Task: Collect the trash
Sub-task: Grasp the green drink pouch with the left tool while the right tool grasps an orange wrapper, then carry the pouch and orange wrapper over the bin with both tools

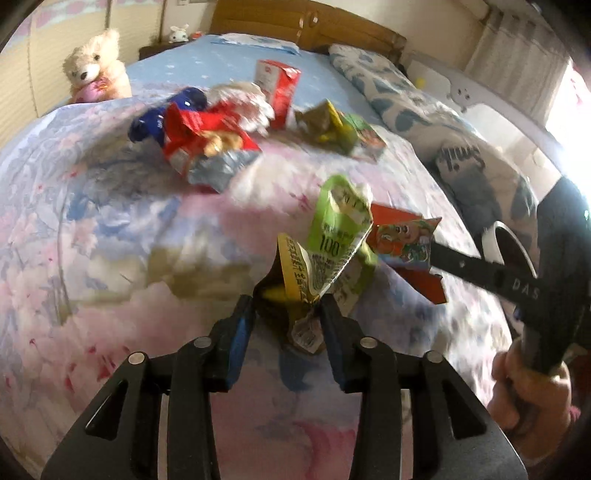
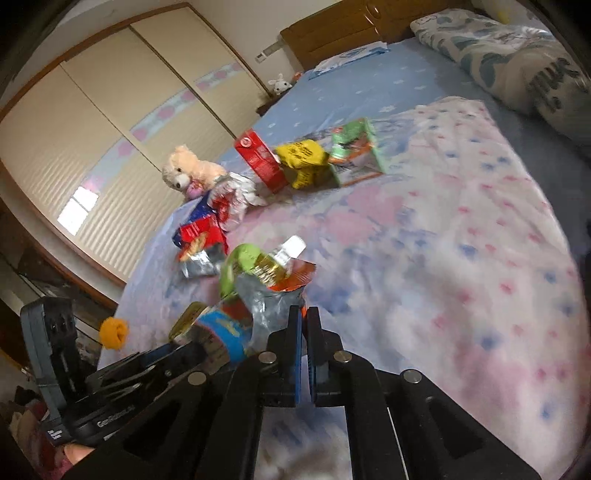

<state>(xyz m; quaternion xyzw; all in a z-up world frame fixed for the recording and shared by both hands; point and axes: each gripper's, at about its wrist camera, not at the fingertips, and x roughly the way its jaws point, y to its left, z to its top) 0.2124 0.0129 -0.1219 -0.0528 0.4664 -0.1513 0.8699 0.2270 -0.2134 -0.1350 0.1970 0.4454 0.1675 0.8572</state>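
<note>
Home bedroom: bed (image 1: 184, 66) with wooden headboard (image 1: 295, 22), teddy bear (image 1: 96, 66), sliding wardrobe (image 2: 92, 129) (floral quilt).

Pink-and-blue floral bedspread (image 1: 110, 240), green-and-yellow wrapper (image 1: 332, 240), red carton (image 1: 280, 88).

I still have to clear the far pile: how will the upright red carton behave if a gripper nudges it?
The red carton stands tall and narrow on soft bedding, so it would probably tip. Its flat sides look stiff; likely light if empty.

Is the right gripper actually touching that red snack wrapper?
Touching. In the right wrist view the right gripper is shut, its blue pads pinching the edge of the red snack wrapper.
</note>
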